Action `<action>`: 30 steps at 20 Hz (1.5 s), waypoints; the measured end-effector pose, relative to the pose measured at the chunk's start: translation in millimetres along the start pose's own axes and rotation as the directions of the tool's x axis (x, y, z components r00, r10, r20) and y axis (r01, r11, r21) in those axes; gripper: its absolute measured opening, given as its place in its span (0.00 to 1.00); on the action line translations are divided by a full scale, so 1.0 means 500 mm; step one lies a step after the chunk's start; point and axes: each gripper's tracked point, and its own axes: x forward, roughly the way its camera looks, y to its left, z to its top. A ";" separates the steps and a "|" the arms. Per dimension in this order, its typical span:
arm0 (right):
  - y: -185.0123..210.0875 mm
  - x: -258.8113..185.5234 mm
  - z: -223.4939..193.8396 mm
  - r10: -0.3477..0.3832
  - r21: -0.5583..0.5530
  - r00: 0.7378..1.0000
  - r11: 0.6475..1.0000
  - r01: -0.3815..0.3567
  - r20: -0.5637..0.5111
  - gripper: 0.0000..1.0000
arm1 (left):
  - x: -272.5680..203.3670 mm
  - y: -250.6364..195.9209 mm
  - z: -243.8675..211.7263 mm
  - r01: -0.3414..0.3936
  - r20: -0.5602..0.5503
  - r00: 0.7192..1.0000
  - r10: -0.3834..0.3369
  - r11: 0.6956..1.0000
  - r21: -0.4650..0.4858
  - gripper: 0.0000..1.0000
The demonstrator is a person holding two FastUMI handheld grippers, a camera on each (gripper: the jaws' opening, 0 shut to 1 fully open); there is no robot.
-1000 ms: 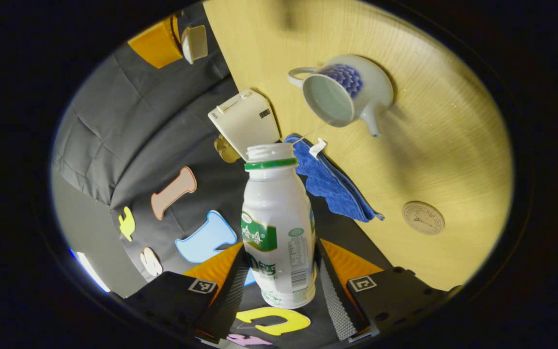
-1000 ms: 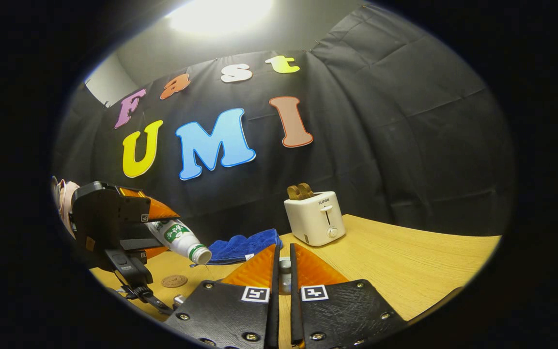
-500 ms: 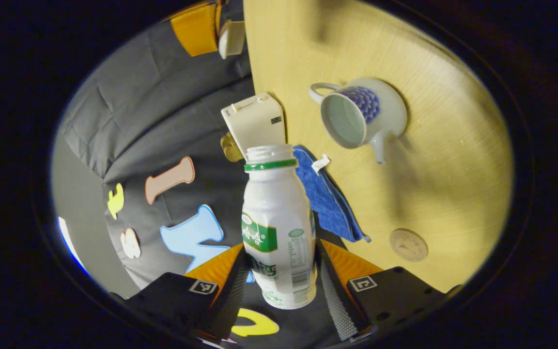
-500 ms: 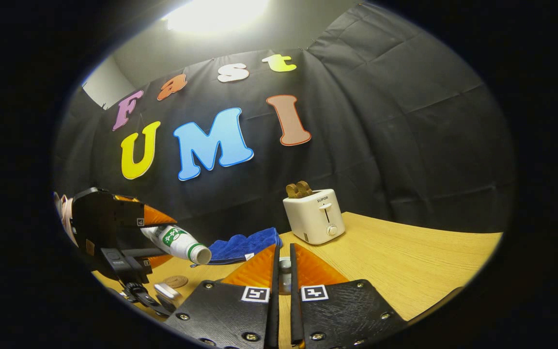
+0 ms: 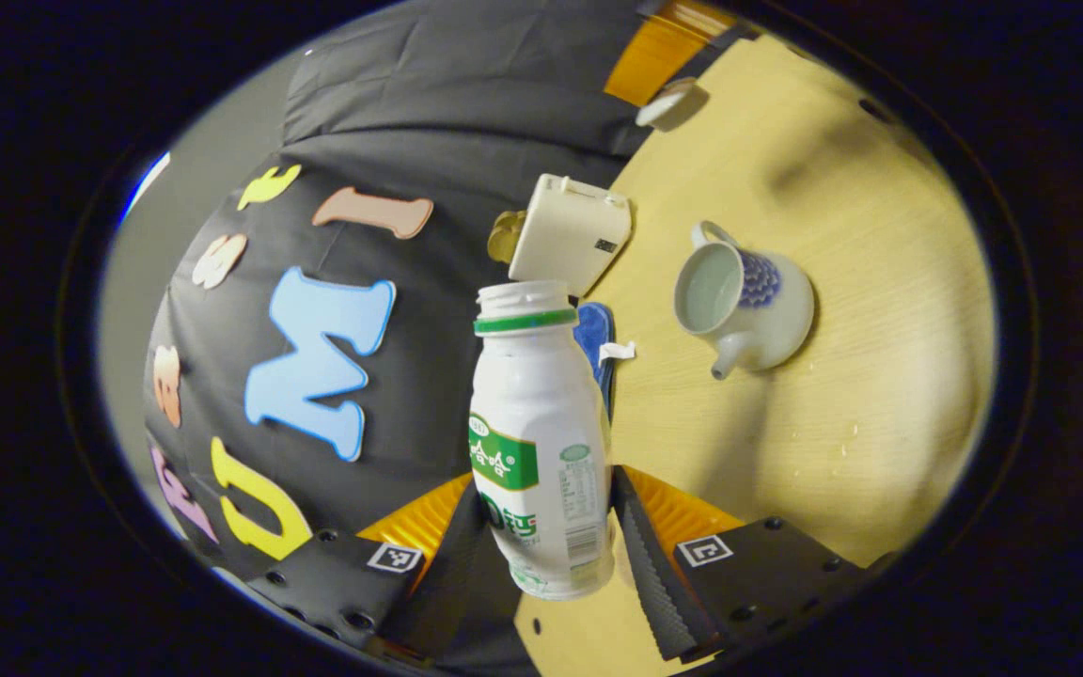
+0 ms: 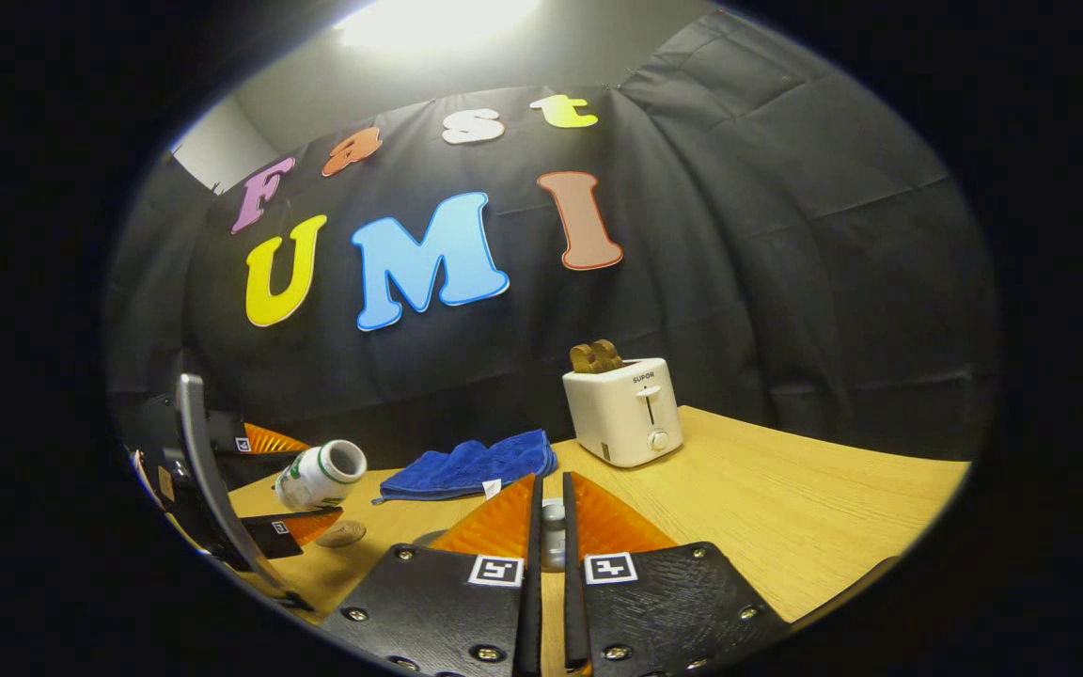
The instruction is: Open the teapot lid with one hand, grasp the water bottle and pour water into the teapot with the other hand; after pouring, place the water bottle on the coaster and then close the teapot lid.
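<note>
Teapot [image 5: 746, 306] stands open-mouthed on the surface [image 5: 880, 404], its lid [image 6: 552, 536] pinched clear in the right tongs [image 6: 549, 541], while the left tongs [image 5: 541, 555] clamp the tilted, uncapped water bottle [image 5: 538, 442] off to one side, presumably bound for the coaster [image 6: 341, 534].

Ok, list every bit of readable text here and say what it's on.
"SUPOR": on the front of the toaster.
Water bottle: the label print is too small and blurred to read.
Coaster: any marking is too small to read.
</note>
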 end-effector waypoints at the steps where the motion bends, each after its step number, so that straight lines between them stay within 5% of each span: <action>1: 0.006 0.005 -0.006 0.003 -0.012 1.000 1.000 -0.003 -0.013 0.09 | -0.007 0.001 -0.009 -0.003 0.001 1.000 0.003 0.997 -0.074 0.89; 5: 0.061 0.025 -0.023 0.050 -0.045 0.997 0.998 -0.053 -0.067 0.09 | -0.038 0.003 -0.045 -0.024 0.001 1.000 0.026 0.943 -0.333 0.89; 10: 0.140 0.055 -0.041 0.110 -0.090 0.987 0.989 -0.121 -0.114 0.09 | -0.091 0.021 -0.089 -0.058 -0.001 0.997 0.073 0.788 -0.613 0.83; 12: 0.162 0.067 -0.051 0.126 -0.103 0.983 0.985 -0.140 -0.130 0.10 | -0.109 0.025 -0.104 -0.064 -0.007 0.997 0.082 0.731 -0.679 0.77; 15: 0.187 0.082 -0.068 0.138 -0.102 0.978 0.983 -0.155 -0.155 0.10 | -0.139 0.050 -0.128 -0.093 -0.023 0.993 0.114 0.657 -0.748 0.89; 17: 0.196 0.092 -0.082 0.140 -0.110 0.975 0.981 -0.160 -0.172 0.10 | -0.149 0.062 -0.136 -0.095 -0.021 0.992 0.127 0.613 -0.784 0.83; 23: 0.198 0.106 -0.118 0.129 -0.119 0.968 0.980 -0.157 -0.215 0.09 | -0.182 0.090 -0.135 -0.104 -0.008 0.985 0.175 0.547 -0.831 0.78; 28: 0.194 0.108 -0.140 0.117 -0.132 0.964 0.980 -0.151 -0.240 0.10 | -0.193 0.099 -0.125 -0.100 0.003 0.981 0.192 0.521 -0.847 0.89; 30: 0.192 0.107 -0.145 0.113 -0.134 0.963 0.980 -0.149 -0.243 0.09 | -0.192 0.092 -0.122 -0.090 0.007 0.982 0.187 0.506 -0.858 0.83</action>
